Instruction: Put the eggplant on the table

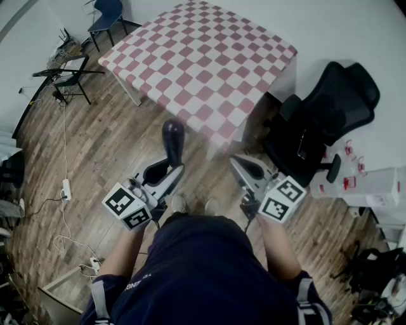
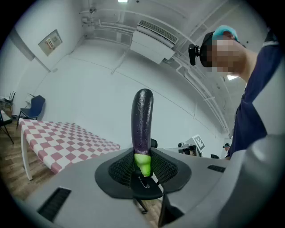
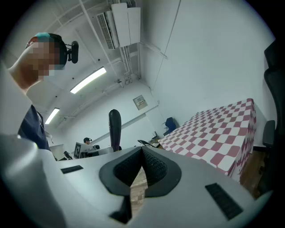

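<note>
A dark purple eggplant (image 2: 142,118) with a green stem stands upright out of my left gripper (image 2: 142,168), whose pads are shut on the stem end. In the head view the eggplant (image 1: 172,141) points away from me toward the near corner of the red-and-white checkered table (image 1: 203,60), above the wooden floor and short of the table edge. My right gripper (image 1: 237,164) is held level beside it, to the right, with jaws shut and nothing between them. In the right gripper view the eggplant (image 3: 115,128) shows at left and the table (image 3: 218,133) at right.
A black office chair (image 1: 330,114) stands right of the table, close to my right gripper. A blue chair (image 1: 108,16) and a dark stand (image 1: 66,79) sit at the far left. Cables and a power strip (image 1: 65,189) lie on the wooden floor. A white unit (image 1: 374,187) stands at right.
</note>
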A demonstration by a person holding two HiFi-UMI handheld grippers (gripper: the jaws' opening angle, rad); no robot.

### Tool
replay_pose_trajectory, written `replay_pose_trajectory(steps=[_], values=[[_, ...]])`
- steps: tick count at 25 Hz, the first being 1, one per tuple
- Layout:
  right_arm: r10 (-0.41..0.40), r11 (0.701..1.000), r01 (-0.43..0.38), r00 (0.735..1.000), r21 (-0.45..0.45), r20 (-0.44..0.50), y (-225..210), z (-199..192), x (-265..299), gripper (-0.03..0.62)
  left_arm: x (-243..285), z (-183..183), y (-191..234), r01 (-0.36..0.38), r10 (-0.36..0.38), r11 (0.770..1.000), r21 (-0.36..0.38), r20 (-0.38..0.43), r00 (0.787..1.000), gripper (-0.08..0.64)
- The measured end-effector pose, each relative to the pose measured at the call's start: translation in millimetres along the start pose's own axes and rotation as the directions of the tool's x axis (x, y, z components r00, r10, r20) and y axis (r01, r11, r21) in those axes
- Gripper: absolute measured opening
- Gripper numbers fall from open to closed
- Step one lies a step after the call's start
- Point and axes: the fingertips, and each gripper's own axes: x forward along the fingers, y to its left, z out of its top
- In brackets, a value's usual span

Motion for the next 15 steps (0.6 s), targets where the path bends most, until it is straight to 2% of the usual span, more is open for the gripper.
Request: replay_pose_trajectory(steps=[8,15], values=[[-0.006,1.0,0.006,1.0,-0.008,-0.003,-6,-1,-2,0.017,6,-4,-2,0.0,0.0,1.0,0.002,-0.003,1.0,0.127],[-0.018,0.999,0.019,1.0,0.034,-0.022,-22,-6,-9,0.017,18,-6,-3,-0.01,0.01,1.0,0.002,-0.006,1.0,0.127]])
